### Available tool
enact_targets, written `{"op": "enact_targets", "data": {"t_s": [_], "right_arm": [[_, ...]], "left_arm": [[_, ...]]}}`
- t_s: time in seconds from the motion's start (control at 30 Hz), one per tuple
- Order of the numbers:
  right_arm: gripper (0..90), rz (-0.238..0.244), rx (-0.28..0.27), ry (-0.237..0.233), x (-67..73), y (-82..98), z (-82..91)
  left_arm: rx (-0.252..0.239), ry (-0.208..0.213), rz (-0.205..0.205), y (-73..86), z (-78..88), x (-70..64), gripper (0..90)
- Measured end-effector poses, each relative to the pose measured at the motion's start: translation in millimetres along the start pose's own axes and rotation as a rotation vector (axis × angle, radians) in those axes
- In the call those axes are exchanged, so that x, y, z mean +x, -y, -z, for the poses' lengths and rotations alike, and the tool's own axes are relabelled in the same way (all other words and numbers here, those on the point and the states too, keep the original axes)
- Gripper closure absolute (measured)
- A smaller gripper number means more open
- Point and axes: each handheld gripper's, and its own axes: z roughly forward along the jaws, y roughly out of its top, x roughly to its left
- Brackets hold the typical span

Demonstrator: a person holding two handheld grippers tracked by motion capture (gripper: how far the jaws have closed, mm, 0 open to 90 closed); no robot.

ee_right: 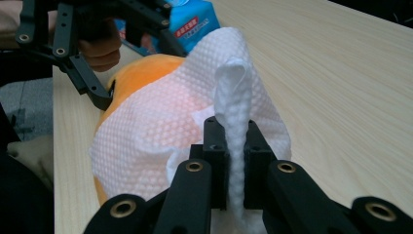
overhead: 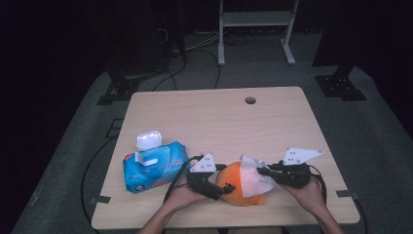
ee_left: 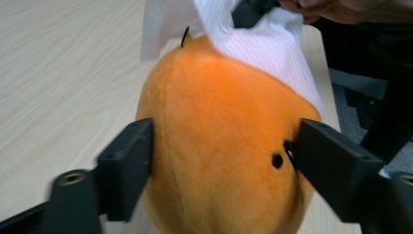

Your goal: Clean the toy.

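At the frame's lower centre, the toy (overhead: 238, 187) was clasped by the wide-spread left fingers (ee_left: 127, 168); the wipe (ee_right: 195, 122) was pinched by the shut right fingers (ee_right: 253, 151).

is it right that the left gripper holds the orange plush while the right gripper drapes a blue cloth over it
Not quite: the wipe is white, not blue, as the right gripper view shows. The rest stands: the left gripper has the orange plush between its jaws, and the right gripper pinches the wipe draped over it.
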Motion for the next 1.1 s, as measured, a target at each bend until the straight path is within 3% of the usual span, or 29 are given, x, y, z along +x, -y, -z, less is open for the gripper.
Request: {"op": "enact_targets", "data": {"t_s": [0.1, 0.2, 0.33, 0.5, 0.57, 0.63, 0.73, 0.83, 0.9, 1.0, 1.1], "right_arm": [[83.5, 0.013, -0.023, -0.043, 5.7, -6.5, -9.4], [83.5, 0.036, -0.011, -0.039, 8.6, -8.9, -15.1], [83.6, -0.04, -0.021, -0.046, -4.3, 0.6, -7.5], [83.4, -0.087, 0.012, 0.024, -18.3, 14.2, 5.0], [83.4, -0.094, -0.017, 0.002, -17.7, 14.4, 6.2], [83.4, -0.066, -0.024, -0.022, -11.8, 9.6, 1.5], [83.4, -0.047, 0.005, -0.022, -8.7, 7.7, -5.5], [83.4, -0.053, 0.105, 0.008, -12.3, 14.8, -9.1], [83.4, -0.068, 0.084, -0.005, -12.3, 15.5, -8.4], [83.4, -0.039, 0.008, -0.028, -4.1, 1.6, -4.9], [83.4, -0.023, 0.008, -0.048, 1.1, -1.3, -7.7]], "left_arm": [[-0.001, -0.015, -0.014, -3.0, -2.8, 0.5, 21.5], [0.016, -0.025, -0.032, 1.4, 0.4, 1.1, 31.4], [0.014, -0.034, -0.033, 5.0, 2.6, 0.3, 35.2], [0.019, -0.033, -0.013, 8.1, 5.9, 3.5, 35.1], [0.015, -0.034, -0.002, 9.1, 6.5, 4.6, 35.0], [0.022, -0.039, -0.004, 8.7, 6.2, 4.7, 35.1], [0.027, -0.04, 0.013, 10.8, 8.8, 8.2, 35.3], [0.026, -0.04, 0.036, 13.1, 12.2, 11.9, 35.2], [0.025, -0.042, 0.039, 13.0, 11.8, 11.9, 35.2], [0.031, -0.056, 0.034, 11.9, 10.3, 10.8, 35.4], [0.032, -0.066, 0.052, 13.2, 11.2, 12.9, 35.8]]}}
